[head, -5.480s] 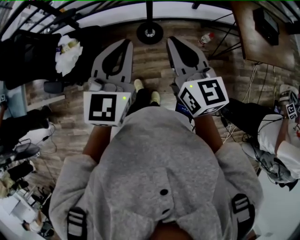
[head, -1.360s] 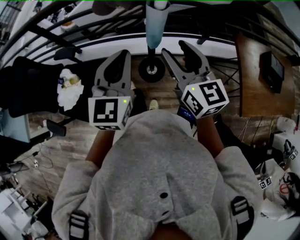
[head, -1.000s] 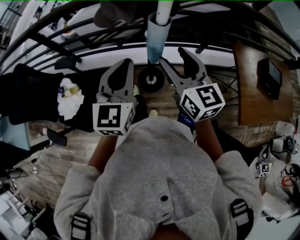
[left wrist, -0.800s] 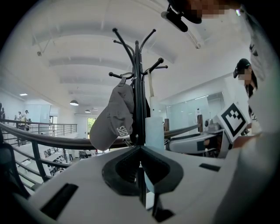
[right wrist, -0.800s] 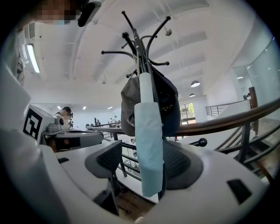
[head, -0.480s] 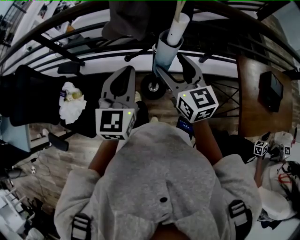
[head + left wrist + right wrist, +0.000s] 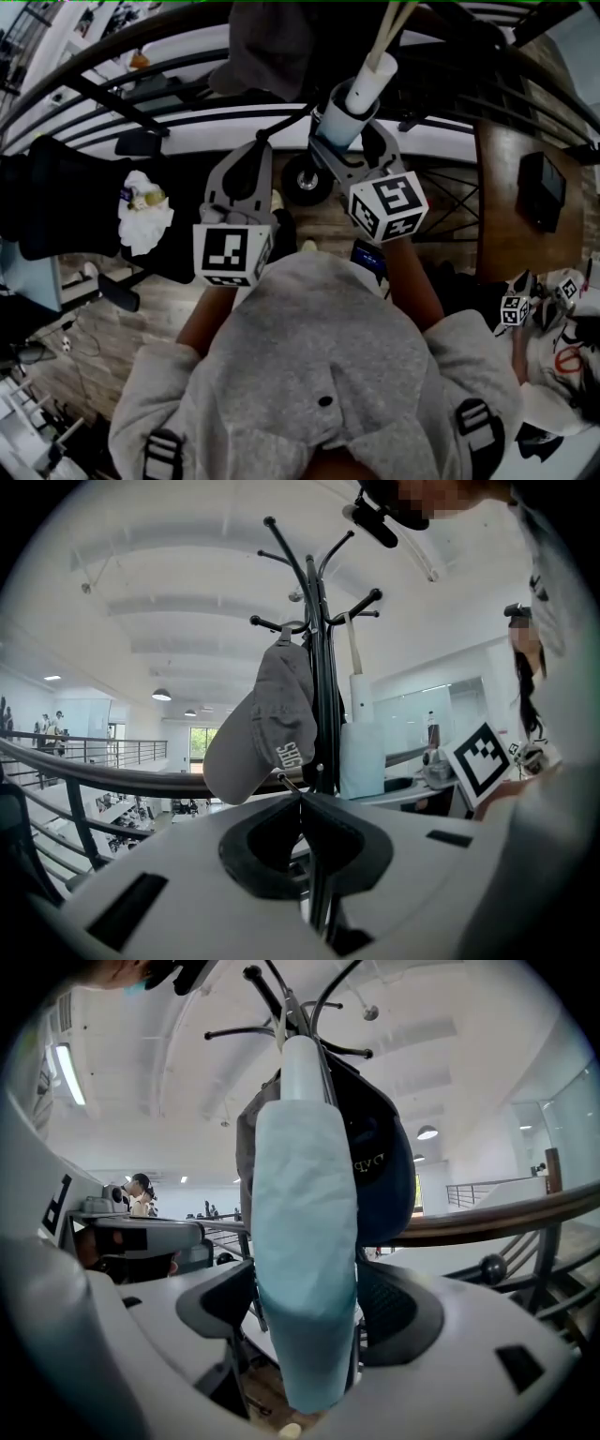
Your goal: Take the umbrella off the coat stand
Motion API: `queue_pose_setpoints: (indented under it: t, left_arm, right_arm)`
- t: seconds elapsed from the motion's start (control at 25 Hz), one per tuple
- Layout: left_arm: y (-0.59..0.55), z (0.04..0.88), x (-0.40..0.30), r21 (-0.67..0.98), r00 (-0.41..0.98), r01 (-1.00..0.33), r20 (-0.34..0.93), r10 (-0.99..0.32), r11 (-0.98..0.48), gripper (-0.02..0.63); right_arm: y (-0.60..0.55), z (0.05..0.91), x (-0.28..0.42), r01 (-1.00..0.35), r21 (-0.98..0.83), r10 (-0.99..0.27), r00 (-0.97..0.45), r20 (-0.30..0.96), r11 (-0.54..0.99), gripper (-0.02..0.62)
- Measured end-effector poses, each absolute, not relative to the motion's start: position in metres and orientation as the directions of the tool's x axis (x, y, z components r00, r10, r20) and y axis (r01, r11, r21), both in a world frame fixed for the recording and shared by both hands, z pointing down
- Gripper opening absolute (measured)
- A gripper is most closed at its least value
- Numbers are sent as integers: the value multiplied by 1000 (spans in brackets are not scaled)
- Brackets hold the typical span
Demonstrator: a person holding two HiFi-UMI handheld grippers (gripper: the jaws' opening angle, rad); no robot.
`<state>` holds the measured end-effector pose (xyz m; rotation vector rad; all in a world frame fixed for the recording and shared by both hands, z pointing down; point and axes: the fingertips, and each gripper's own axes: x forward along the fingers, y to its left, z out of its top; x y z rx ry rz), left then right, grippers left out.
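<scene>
A light-blue folded umbrella (image 7: pixel 339 117) with a white handle (image 7: pixel 370 82) hangs from the black coat stand (image 7: pixel 323 667). In the right gripper view the umbrella (image 7: pixel 305 1241) fills the middle. My right gripper (image 7: pixel 345 133) has its jaws opening, one on each side of the umbrella's lower part, and the pads do not press on it (image 7: pixel 305 1293). My left gripper (image 7: pixel 255 150) is shut and holds nothing, left of the umbrella and short of the stand's pole; in the left gripper view its tips (image 7: pixel 302 794) meet in front of the pole, with the umbrella (image 7: pixel 361 757) to the right.
A grey cap (image 7: pixel 267 728) and a dark blue cap (image 7: pixel 380 1176) hang on the stand. The stand's round base (image 7: pixel 305 178) rests on the wooden floor before a dark railing (image 7: pixel 187 103). A wooden desk (image 7: pixel 511 197) stands right, and black clothing with a white cloth (image 7: pixel 145 211) lies left.
Both grippers have moved forward to the stand. The right gripper's jaws have spread and now straddle the umbrella, which shows larger and nearer. The left gripper has stayed shut.
</scene>
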<state>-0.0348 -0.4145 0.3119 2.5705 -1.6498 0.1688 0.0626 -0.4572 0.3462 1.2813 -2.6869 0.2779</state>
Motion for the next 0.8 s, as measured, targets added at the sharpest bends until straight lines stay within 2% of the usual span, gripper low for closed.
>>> queue_pose_setpoints:
  t: [0.4,0.8]
  left_arm:
    - [-422,314,-45,5,416,-908,151,-897,-420,14]
    - [-426,317,-53,2,404,-913,155,-902,-409,13]
  right_arm:
    - [-475,356,53,-785,-104,-756,-618,216,611,336]
    - [-471,352,56,-797,-84,-770,-601,214,599,301]
